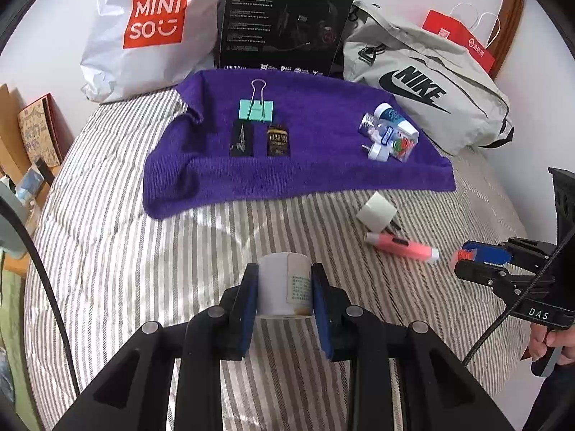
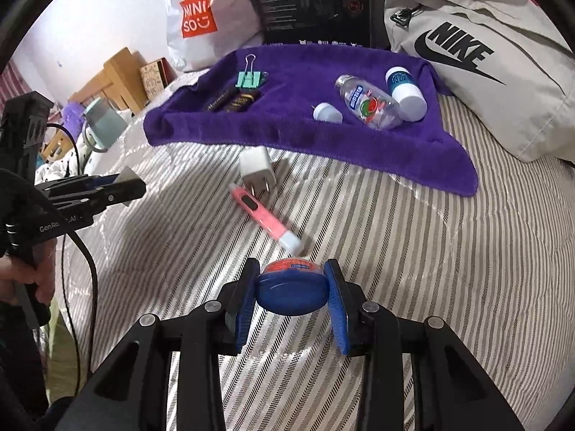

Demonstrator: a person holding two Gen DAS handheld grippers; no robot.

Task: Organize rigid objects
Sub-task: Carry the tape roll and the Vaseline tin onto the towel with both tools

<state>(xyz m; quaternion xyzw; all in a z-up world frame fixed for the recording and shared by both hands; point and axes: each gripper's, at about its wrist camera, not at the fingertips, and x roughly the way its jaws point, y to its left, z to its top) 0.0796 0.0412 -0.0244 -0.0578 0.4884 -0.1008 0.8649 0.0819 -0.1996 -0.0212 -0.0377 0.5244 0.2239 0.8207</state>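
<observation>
The white jar (image 1: 284,283) sits nearest, pinched between the left gripper (image 1: 284,287) pads, held above the striped bedspread (image 1: 143,251). The right gripper (image 2: 291,289) clamps a small blue-lidded tub (image 2: 291,292), probably a balm. Both point toward the purple towel (image 1: 305,165) ahead, where sorted items lie. The pink pen (image 2: 264,217) and white charger plug (image 2: 256,168) remain off the towel, nearer the right hand, the pen's long axis running diagonally toward that gripper.

- Bed (image 1: 118,251), grey-and-white striped cover.
- Purple towel (image 1: 305,168), laid across it.
- White charger plug (image 1: 377,212), just beside the towel's near edge.
- Pink pen (image 1: 402,248), touching the plug.
</observation>
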